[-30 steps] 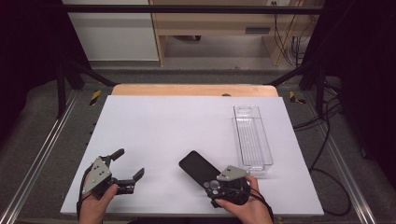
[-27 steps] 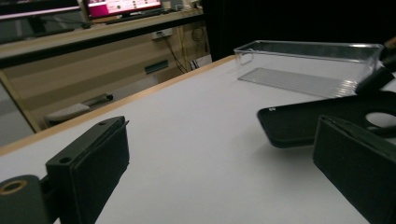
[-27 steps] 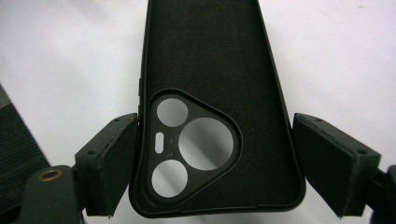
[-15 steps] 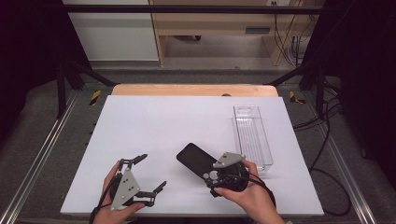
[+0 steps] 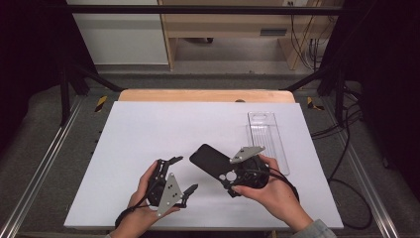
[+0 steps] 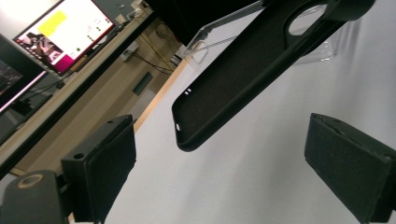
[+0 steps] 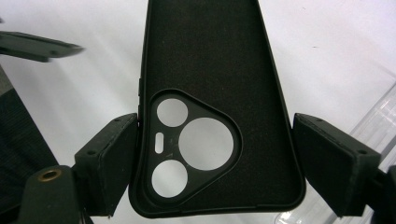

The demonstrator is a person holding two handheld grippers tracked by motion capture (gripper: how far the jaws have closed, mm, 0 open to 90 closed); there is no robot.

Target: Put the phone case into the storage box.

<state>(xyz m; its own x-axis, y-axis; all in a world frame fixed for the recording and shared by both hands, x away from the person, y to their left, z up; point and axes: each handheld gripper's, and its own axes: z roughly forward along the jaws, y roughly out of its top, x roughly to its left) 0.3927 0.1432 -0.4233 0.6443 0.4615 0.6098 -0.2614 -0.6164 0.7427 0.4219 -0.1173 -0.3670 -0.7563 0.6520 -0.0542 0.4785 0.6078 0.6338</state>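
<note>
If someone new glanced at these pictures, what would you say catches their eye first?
Most striking is the black phone case, lifted clear of the white table near its front edge, its camera-cutout end between the jaws of the right gripper. Just to its left, the left gripper points its open jaws toward the case's free end. A clear phone case lies flat by the table's right edge.

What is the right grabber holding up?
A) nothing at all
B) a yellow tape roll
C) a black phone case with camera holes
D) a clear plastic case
C: the right gripper has its jaws on either side of the black phone case, camera holes showing, lifted off the white table.
</note>
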